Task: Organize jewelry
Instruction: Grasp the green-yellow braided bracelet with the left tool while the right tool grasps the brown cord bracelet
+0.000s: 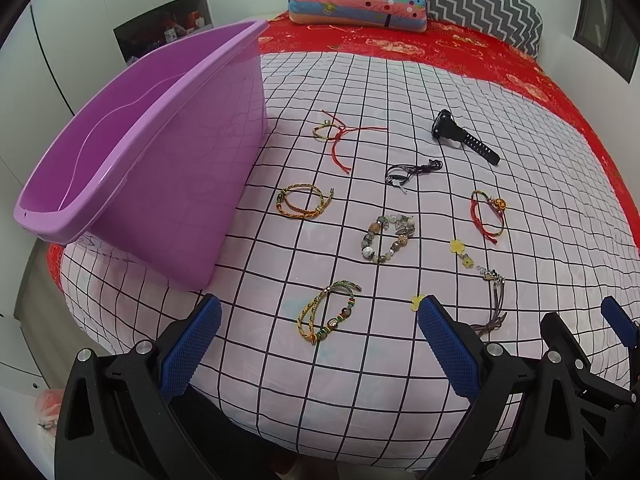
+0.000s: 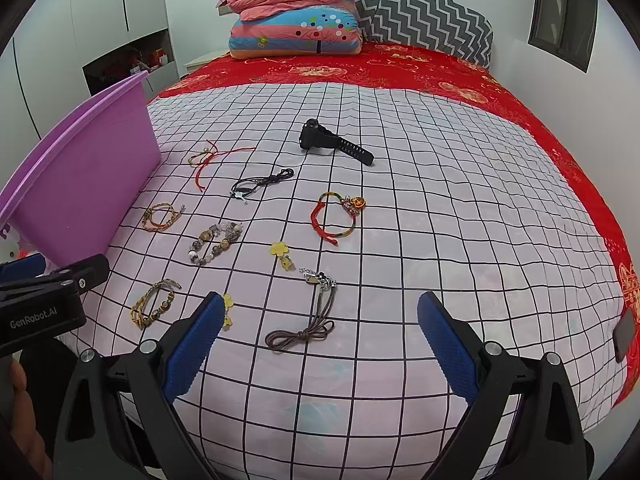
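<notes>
Several bracelets lie spread on a checked cloth on the bed. A purple plastic tub [image 1: 160, 152] stands at the left, also in the right wrist view [image 2: 80, 184]. My left gripper [image 1: 320, 320] is open and empty, just short of a green-gold braided bracelet [image 1: 326, 314]. My right gripper [image 2: 320, 320] is open and empty, just short of a brown cord bracelet [image 2: 308, 320]. Farther out lie a beaded stone bracelet [image 1: 386, 238], a red cord bracelet with charm [image 2: 336, 216], a yellow flower piece [image 2: 280, 252] and a black watch [image 2: 332, 142].
Folded blankets and pillows [image 2: 300, 20] are stacked at the head of the bed on a red cover [image 2: 440, 68]. White wardrobes [image 2: 80, 20] stand to the left. The right gripper shows at the right edge of the left wrist view [image 1: 592, 352].
</notes>
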`<control>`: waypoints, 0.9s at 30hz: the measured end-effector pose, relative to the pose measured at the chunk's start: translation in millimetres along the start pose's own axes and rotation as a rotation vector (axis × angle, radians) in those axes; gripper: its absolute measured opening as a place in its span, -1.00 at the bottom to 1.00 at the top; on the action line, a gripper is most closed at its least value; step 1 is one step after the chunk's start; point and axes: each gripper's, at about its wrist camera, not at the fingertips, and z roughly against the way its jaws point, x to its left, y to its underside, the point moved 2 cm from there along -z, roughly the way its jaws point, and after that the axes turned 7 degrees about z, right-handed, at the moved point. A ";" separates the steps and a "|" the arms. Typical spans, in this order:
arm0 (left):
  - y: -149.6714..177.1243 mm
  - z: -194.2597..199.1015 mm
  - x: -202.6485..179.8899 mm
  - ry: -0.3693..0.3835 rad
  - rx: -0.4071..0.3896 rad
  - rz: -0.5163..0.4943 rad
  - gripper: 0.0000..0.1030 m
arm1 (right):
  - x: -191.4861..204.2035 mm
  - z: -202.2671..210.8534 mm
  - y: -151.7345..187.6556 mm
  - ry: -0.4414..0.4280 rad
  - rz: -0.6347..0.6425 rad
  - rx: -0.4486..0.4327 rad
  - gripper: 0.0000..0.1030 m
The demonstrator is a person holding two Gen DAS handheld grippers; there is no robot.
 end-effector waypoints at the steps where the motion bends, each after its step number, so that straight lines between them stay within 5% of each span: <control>1: -0.1 0.0 0.0 0.000 0.001 0.000 0.88 | -0.1 -0.5 0.2 -0.001 0.000 -0.001 0.80; 15: 4.7 -13.2 3.2 0.015 0.022 0.014 0.88 | 0.1 -6.9 5.0 -0.049 -0.003 -0.006 0.80; 27: 31.3 -61.5 24.7 -0.004 0.091 0.025 0.88 | -3.4 -36.8 34.5 -0.076 0.019 0.016 0.80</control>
